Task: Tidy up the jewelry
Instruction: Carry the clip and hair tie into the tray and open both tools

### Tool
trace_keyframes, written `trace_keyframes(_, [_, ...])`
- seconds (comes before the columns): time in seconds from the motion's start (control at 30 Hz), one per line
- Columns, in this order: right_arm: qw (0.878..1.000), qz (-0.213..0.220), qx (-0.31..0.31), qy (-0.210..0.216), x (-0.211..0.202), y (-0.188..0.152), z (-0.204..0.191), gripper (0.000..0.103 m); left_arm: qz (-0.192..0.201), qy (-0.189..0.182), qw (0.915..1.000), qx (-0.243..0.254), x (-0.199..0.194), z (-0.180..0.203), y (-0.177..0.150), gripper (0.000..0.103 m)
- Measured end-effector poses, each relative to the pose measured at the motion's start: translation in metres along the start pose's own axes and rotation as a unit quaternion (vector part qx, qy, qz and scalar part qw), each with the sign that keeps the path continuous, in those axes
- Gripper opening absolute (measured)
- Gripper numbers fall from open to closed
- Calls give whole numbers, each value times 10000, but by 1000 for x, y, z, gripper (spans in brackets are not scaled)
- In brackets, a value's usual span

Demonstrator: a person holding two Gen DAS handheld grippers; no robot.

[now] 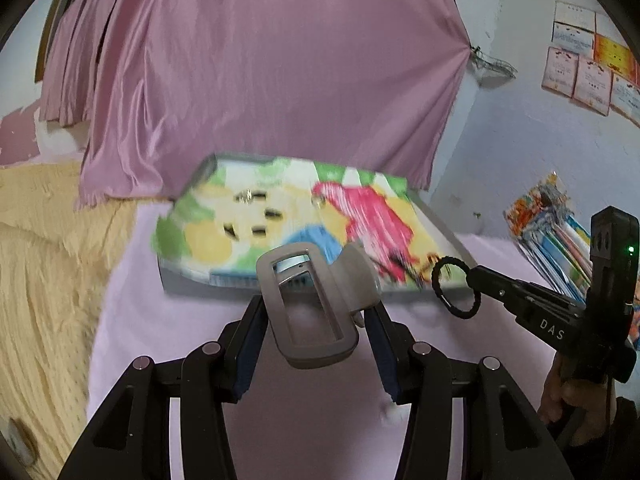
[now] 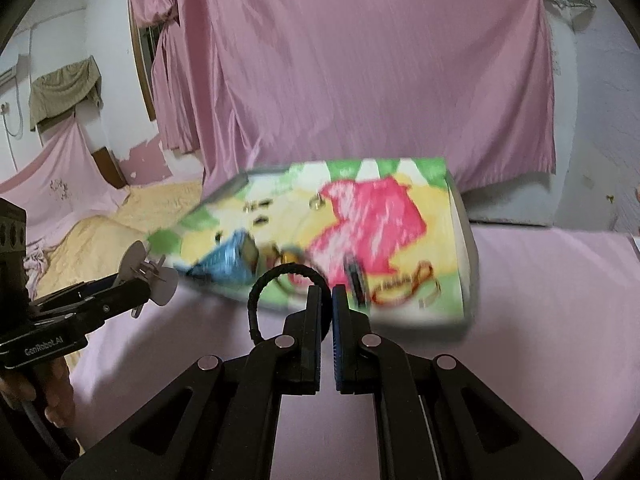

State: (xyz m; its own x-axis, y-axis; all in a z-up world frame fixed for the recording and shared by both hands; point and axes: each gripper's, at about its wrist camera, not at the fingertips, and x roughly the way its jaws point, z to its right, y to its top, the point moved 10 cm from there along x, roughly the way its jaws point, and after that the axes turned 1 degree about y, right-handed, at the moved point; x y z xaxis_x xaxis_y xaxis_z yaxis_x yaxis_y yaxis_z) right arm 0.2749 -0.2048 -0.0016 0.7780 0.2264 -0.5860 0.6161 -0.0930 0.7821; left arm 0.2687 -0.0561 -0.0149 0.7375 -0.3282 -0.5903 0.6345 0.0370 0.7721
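My left gripper [image 1: 316, 320] is shut on a grey hair claw clip [image 1: 308, 300], held up off the pink sheet. To its right, my right gripper [image 1: 474, 276] pinches a black hair tie [image 1: 440, 292] that hangs as a ring from its tips. In the right wrist view the right gripper [image 2: 327, 296] has its jaws almost together on the hair tie [image 2: 256, 292], and the left gripper [image 2: 138, 288] carries the claw clip [image 2: 132, 261] at the left. Behind both lies a colourful printed box [image 1: 208, 236] [image 2: 436, 240] with several small, blurred jewellery pieces and dark clips [image 1: 250, 196] on top.
The box rests on a pink sheet [image 2: 540, 300]. A yellow blanket [image 1: 44, 264] lies to the left, and a pink curtain [image 1: 280, 80] hangs behind. Colourful packets [image 1: 552, 232] are stacked at the right wall. A person's hands [image 1: 572, 396] grip both handles.
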Motion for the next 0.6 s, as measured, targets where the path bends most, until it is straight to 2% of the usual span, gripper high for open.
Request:
trace_keyframes(0.17, [10000,45,-22,-71,30,27,-2,5,56,188,9998,-34,20,-14,31,47])
trace_keyframes(0.3, [9998,-11,21,-201,53,35,0,5,-77,450,9990,-32,44,-29,46,47])
trace_keyframes(0.6, [9981,-395,211,-428,87,19,16,5,-521,678,9961,-195,84,-51,49,47])
